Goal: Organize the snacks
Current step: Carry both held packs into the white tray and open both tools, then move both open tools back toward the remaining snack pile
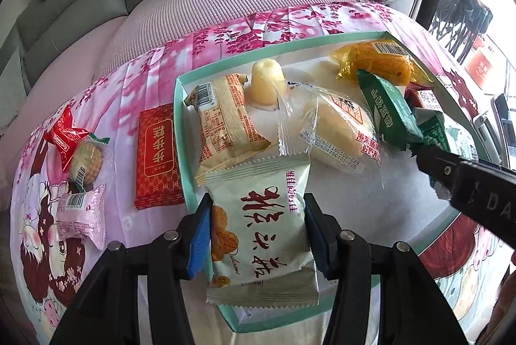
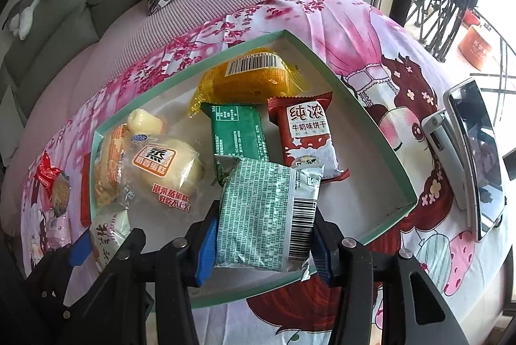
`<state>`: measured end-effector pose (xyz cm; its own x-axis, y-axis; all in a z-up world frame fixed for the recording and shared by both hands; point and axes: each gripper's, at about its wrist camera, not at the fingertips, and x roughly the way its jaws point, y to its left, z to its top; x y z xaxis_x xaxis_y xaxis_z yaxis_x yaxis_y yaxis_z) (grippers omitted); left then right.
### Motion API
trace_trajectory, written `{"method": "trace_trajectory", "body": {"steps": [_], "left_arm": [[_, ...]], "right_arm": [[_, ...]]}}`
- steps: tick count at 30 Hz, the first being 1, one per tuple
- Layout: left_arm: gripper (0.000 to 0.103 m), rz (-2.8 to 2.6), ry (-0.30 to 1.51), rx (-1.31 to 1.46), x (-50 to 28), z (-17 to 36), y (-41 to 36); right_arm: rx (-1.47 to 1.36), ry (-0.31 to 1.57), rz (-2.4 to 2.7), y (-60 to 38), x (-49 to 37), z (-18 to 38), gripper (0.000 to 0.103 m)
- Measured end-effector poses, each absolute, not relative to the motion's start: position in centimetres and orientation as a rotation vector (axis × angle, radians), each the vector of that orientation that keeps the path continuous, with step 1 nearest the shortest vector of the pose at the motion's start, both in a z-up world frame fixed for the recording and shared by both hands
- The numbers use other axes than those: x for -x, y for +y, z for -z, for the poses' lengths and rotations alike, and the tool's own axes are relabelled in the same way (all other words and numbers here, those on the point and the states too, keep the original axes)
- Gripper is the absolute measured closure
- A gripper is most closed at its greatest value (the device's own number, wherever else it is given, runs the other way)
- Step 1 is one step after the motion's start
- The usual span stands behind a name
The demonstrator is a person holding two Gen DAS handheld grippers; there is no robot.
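Left wrist view: a white snack packet (image 1: 261, 235) is clamped between the blue pads of the left claw (image 1: 256, 235), at lower centre of the frame, over the near rim of the mint-edged tray (image 1: 178, 132). A red packet (image 1: 157, 157) is seen left of the tray on the flowered cloth (image 1: 135, 80). In the right wrist view, a green-printed packet (image 2: 267, 216) is gripped by the right claw (image 2: 262, 243) at lower centre, above the tray's interior, just in front of a dark green packet (image 2: 238, 132) and a red biscuit packet (image 2: 308, 135).
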<state>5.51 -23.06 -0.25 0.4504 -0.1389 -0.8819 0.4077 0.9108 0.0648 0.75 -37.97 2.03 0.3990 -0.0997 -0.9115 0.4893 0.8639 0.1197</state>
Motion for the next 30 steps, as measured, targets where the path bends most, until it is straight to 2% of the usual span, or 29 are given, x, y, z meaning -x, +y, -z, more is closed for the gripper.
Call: {"method": "trace_trajectory", "body": {"steps": [5, 6, 8, 14, 23, 26, 30], "left_arm": [[0.046, 0.335, 1.051, -0.299, -5.6, 0.6, -23.3], [0.035, 0.338, 1.052, -0.294, -5.7, 0.6, -23.3], [0.02, 0.334, 1.051, -0.282, -5.8, 0.4, -23.2], [0.019, 0.285, 1.049, -0.256, -5.8, -0.2, -22.5], [0.019, 0.218, 1.059, -0.126, -5.5, -1.5, -20.6], [0.009, 0.189, 1.061, -0.074, -5.7, -1.9, -20.1], [0.009, 0.082, 1.056, -0.037, -5.9, -2.8, -18.6]], "right_arm": [[-0.419, 1.088, 0.383, -38.5, -0.6, -2.4, 0.051], [-0.418, 1.091, 0.38, -38.6, -0.7, -2.4, 0.051], [-0.413, 1.107, 0.373, -38.5, -0.9, -2.0, 0.05], [-0.452, 1.089, 0.349, -39.1, -0.9, -2.1, 0.041], [-0.465, 1.055, 0.316, -39.6, -0.5, -3.2, 0.036], [-0.455, 1.053, 0.318, -39.8, -0.3, -3.3, 0.032], [-0.497, 1.016, 0.309, -40.7, 0.3, -3.7, 0.026]]}}
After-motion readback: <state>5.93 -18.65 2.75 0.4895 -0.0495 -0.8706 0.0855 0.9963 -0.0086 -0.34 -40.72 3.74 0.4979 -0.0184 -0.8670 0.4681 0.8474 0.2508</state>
